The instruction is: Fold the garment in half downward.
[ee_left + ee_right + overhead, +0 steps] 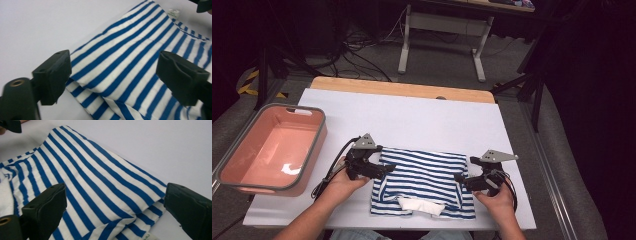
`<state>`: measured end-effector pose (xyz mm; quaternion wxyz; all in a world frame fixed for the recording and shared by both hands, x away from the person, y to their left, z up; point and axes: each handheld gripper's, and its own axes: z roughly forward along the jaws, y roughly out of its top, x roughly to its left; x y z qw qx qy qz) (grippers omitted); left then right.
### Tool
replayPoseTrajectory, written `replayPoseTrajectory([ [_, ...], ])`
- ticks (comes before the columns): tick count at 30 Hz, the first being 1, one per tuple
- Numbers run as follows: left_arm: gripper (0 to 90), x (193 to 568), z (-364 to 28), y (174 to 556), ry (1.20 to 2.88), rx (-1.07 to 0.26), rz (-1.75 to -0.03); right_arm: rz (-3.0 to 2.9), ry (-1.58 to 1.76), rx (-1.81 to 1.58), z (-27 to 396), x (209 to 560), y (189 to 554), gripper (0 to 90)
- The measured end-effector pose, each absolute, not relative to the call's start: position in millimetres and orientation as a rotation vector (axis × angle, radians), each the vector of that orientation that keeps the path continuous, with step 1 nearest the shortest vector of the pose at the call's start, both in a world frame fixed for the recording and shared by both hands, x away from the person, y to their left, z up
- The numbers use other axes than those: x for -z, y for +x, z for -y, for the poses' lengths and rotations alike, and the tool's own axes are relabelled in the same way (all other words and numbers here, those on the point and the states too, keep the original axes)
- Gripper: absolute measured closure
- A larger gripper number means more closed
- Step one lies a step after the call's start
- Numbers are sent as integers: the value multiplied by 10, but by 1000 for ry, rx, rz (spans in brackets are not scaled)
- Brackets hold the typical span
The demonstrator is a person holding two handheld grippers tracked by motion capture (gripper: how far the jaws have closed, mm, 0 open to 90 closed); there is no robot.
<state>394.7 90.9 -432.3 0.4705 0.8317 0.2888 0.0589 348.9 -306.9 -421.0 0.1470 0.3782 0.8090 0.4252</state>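
Blue-and-white striped shirt [424,182] lies folded on the white table [412,117], near its front edge, between the 2 grippers. From above, the left gripper [388,167] sits at the shirt's left edge and the right gripper [458,177] at its right edge, with a pink bin [272,150] off to the left. Each gripper view adds what the high view cannot: both pairs of jaws stand wide apart over the cloth, pressing nothing.
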Motion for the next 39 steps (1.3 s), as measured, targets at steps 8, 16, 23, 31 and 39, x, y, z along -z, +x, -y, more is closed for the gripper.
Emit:
replayPoseTrajectory([
  [8,83,4352,-901,4158,2017,-166,-772,-2297,1127,-1120,3095,4234,3690,133],
  [16,157,4478,-883,4366,2069,-180,-849,-2293,1220,-1055,3138,4329,3905,263],
  [23,275,4601,-884,4483,2126,-203,-910,-2298,1265,-963,3139,4430,4038,377],
  [31,503,4617,-800,4500,2219,-279,-913,-2328,1269,-890,3128,4494,4073,549],
  [39,861,4552,-746,4465,2238,-257,-884,-2362,1238,-892,3096,4425,4066,871],
])
